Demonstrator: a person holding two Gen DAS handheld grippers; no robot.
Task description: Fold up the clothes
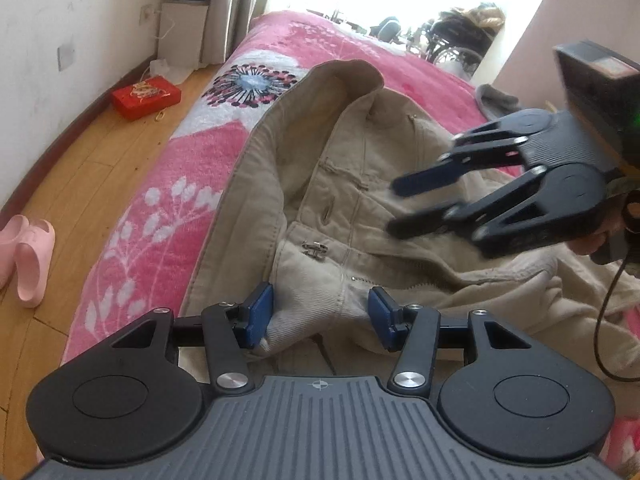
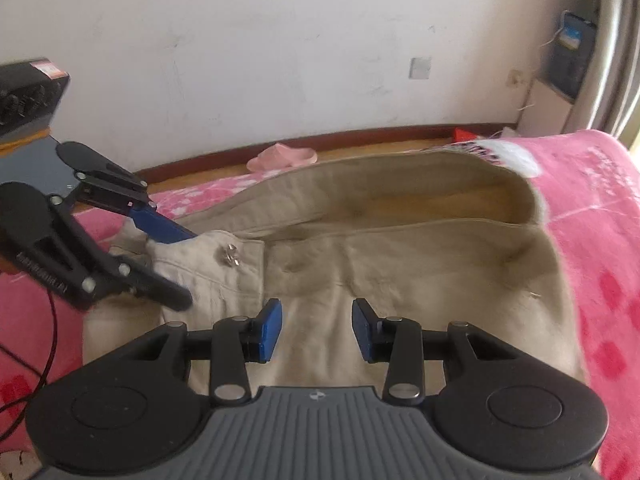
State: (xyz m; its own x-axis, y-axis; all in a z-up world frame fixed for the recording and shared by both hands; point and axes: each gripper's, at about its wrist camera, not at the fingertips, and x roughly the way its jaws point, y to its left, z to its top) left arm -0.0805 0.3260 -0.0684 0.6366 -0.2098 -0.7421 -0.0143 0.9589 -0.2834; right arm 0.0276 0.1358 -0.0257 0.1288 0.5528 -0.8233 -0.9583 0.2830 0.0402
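Beige trousers (image 1: 360,168) lie spread on a pink flowered blanket (image 1: 160,200), waistband open, with a metal hook clasp (image 1: 314,249) showing. My left gripper (image 1: 320,316) is shut on a bunched fold of the waistband beside the fly; the cloth fills the gap between its blue pads. The right wrist view has the trousers (image 2: 400,260), the clasp (image 2: 232,259) and the left gripper (image 2: 188,268) with the waistband corner between its fingers. My right gripper (image 2: 318,330) hovers open over the trouser front, nothing between its pads. It enters the left wrist view from the right, blurred (image 1: 394,208).
The blanket's (image 2: 600,220) edge drops to a wooden floor (image 1: 80,184) with pink slippers (image 1: 28,256) and a red box (image 1: 146,96) near the wall. A grey cloth (image 1: 496,100) lies at the far right. A black cable (image 1: 604,320) hangs from the right gripper.
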